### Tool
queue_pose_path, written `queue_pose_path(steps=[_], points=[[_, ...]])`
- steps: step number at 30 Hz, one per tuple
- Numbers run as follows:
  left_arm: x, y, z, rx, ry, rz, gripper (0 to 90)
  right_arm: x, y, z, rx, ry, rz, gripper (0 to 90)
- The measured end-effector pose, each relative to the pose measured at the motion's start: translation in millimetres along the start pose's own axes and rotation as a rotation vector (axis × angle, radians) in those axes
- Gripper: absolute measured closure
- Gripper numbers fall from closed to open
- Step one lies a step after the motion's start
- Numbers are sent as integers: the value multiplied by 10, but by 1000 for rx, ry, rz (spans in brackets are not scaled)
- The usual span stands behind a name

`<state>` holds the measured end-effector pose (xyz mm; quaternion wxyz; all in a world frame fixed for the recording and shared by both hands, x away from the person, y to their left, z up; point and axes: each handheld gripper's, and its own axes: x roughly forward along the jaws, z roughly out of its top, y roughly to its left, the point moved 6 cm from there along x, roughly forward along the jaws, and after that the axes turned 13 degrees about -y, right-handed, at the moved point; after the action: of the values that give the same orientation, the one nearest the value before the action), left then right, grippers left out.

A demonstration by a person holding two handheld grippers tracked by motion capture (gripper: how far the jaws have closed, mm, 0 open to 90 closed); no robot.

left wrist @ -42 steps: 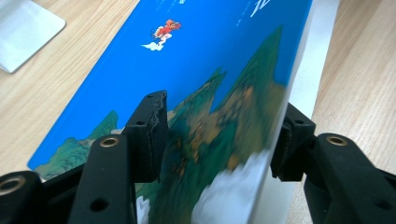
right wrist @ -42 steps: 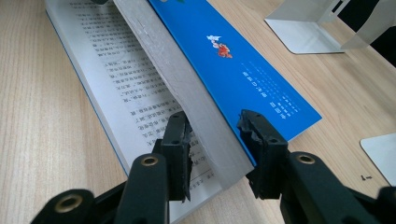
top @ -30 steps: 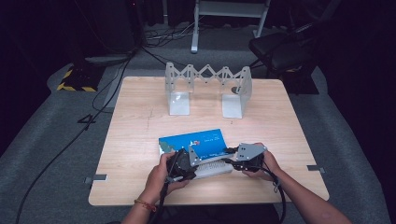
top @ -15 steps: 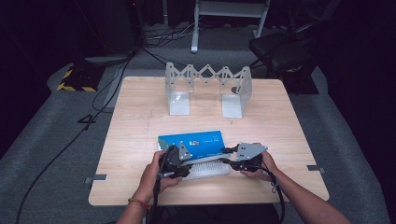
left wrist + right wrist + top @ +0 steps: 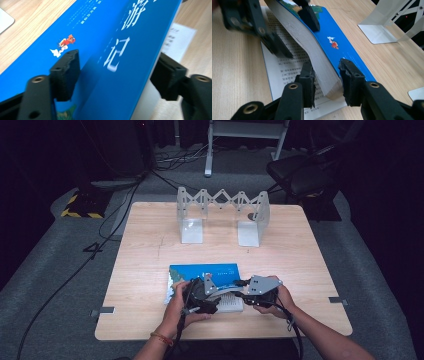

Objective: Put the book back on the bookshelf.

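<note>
Two grippers on the blue book (image 5: 204, 271) near table's (image 5: 150, 230) front edge: right gripper (image 5: 327, 82) clamps the lifted pages, left gripper (image 5: 115, 72) just widened, pads off. Next: regrip w/ left, I reckon.

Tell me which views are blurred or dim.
High view: lit table, dark surroundings. Left gripper view: book title smeared by motion. Right gripper view: the left hand-held gripper is blurred; the right hand-held gripper looks sharp.

Glossy blue book (image 5: 117, 50), matt wooden table (image 5: 150, 250)
</note>
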<state>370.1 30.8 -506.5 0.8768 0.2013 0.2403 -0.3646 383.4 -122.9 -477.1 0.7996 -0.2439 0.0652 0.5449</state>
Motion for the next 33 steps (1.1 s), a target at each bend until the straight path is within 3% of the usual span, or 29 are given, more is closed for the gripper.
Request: queue_pose_path(steps=[1,2,4,7,8,9,10,12,15,17,18,20,23,28,30,33], points=[[0,0,0,0,0,0,362,0,0,0,0,0,0,656],[0,6,-2,15,16,52,410,3,2,-15,15,3,5,656],[-5,18,0,13,11,62,496,2,4,-13,16,3,5,656],[-31,42,8,10,6,50,514,1,11,4,14,-2,2,649],[-35,27,16,33,4,58,582,3,0,7,25,-8,-2,629],[-37,0,24,78,9,74,582,3,0,7,25,-8,-2,629],[-37,-17,26,98,2,87,619,5,-7,4,24,-7,-1,611],[-65,14,31,88,-27,79,667,0,-40,7,65,-31,2,540],[-118,101,50,20,-99,64,722,-82,-207,33,154,-101,-43,457],[-161,157,63,-24,-124,39,736,-152,-341,-35,197,-104,-62,418],[-187,168,65,-21,-141,42,737,-183,-409,-95,209,-99,-78,410],[-220,190,61,-37,-164,35,740,-227,-558,-273,233,-56,-126,378],[-274,224,79,-55,-202,32,746,-210,-688,-518,294,34,-124,344],[-395,329,105,-118,-289,9,746,-51,-670,-792,309,144,-57,320],[-431,344,125,-126,-321,-6,745,13,-628,-820,320,151,-21,306],[-433,339,146,-118,-326,-12,746,79,-591,-831,307,166,-13,305]])
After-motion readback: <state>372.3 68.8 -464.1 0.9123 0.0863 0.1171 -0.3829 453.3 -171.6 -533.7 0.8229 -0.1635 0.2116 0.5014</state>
